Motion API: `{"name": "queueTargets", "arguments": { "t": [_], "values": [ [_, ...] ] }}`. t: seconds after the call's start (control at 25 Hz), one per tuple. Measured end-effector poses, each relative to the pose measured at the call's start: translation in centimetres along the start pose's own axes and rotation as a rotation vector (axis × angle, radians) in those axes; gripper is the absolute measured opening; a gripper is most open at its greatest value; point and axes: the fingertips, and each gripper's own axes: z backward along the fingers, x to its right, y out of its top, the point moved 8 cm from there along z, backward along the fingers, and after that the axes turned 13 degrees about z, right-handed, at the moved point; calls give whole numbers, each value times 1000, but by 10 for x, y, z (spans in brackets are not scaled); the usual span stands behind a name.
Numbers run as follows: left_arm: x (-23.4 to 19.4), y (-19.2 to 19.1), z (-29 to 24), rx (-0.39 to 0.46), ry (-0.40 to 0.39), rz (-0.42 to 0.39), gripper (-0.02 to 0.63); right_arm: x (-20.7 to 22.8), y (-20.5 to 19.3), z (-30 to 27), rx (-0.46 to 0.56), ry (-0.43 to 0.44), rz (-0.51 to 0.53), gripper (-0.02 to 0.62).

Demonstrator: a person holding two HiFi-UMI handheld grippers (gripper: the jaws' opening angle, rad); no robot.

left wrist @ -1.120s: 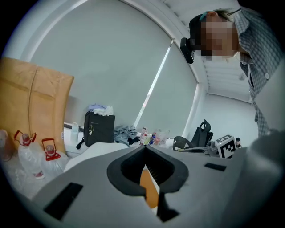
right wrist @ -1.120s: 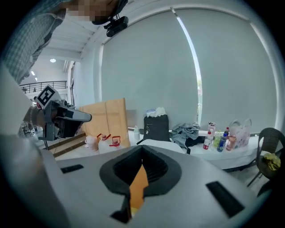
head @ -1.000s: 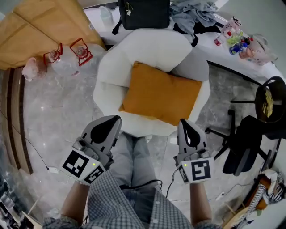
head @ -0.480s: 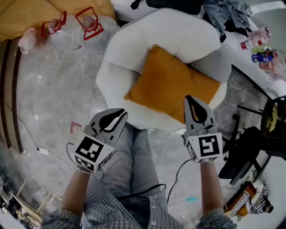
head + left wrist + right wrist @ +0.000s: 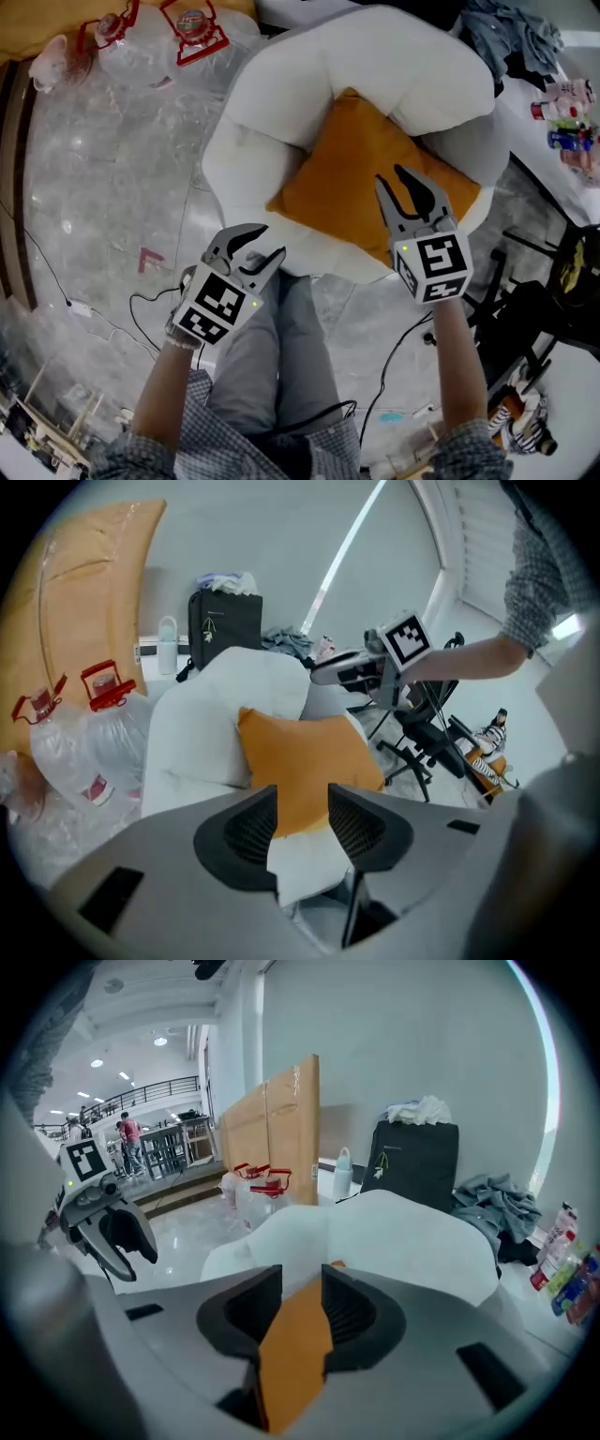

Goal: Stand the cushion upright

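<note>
1. The right gripper (image 5: 410,192) has its jaws apart; they have just been opening. Nothing is pressed between them, and in the right gripper view only orange fabric shows through the gap, lying beyond the pads.
2. The left gripper (image 5: 264,246) is also spread, its jaws having just been opening too. It holds nothing. Through its gap the left gripper view shows the white seat edge and, further ahead, the orange fabric.
3. The orange square fabric cushion (image 5: 361,178) lies on the seat of the white round padded armchair (image 5: 309,84), with its far corner against the backrest. It is not yet upright.
4. In the head view the cushion sits like a diamond, with one diagonal running from the near left to the far right.
5. The right gripper hangs over the near right edge of the cushion, so it is the nearer one. Whether its tips already touch the fabric, I cannot say surely.
6. The left gripper is apart from the cushion, in front of the armchair and above the person's grey trouser leg (image 5: 272,347). The cushion's left corner lies ahead of it and to its right.
</note>
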Motion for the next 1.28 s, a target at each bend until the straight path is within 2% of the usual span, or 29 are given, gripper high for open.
{"name": "queueTargets", "arguments": {
  "t": [0.24, 0.48, 0.64, 0.84, 1.12, 1.28],
  "values": [
    [-33, -32, -37, -123, 46, -10, 192, 14, -3, -61, -35, 44, 32, 135],
    [-59, -58, -79, -269, 116, -202, 207, 20, -12, -115, -98, 73, 103, 166],
    [-65, -70, -104, -340, 127, -347, 213, 21, -25, -146, -158, 93, 145, 183],
    [-67, -78, -125, -388, 114, -402, 213, 32, -36, -175, -204, 88, 170, 184],
    [-78, -95, -141, -474, 120, -500, 218, 47, -41, -215, -276, 37, 190, 202],
    [-80, -97, -146, -488, 114, -526, 219, 45, -46, -237, -352, 38, 268, 204]
  ]
}}
